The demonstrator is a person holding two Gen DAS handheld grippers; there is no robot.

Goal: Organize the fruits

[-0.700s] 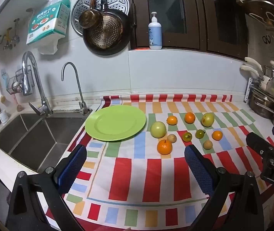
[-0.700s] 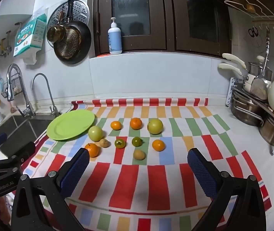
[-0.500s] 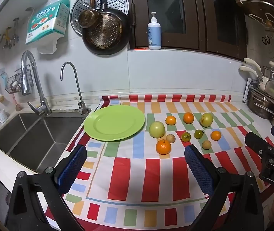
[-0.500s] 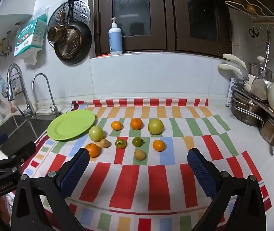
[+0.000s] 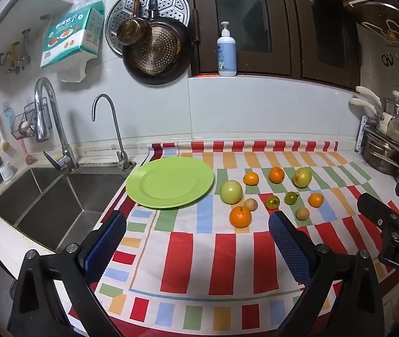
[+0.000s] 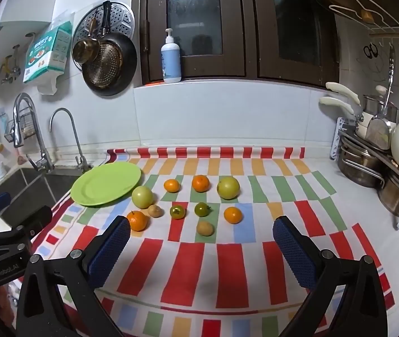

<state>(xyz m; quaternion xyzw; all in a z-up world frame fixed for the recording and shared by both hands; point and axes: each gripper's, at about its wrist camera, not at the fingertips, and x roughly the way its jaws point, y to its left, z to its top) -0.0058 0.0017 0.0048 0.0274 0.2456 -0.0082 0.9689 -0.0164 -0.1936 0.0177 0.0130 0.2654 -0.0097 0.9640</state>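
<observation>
Both tongs, left (image 5: 196,241) & right (image 6: 200,245), gape wide apart, holding nothing, above striped cloth (image 5: 236,255) on tabletop. Fruits (image 6: 185,199) lie loose mid-cloth; green plate (image 5: 170,181) bare at their 9 o'clock, by sink (image 5: 45,196).

A: Right gripper body (image 5: 396,241): cut off by the frame's right edge in the left wrist view; printed label reads only "DAS".

B: Left gripper body (image 6: 2,247): cut off at the left edge in the right wrist view. Its lettering is too small to read with certainty.

A: Sink (image 5: 31,205): near corner hidden behind a left finger (image 5: 104,247).

B: Text on the soap bottle (image 6: 171,61) illegible.
</observation>
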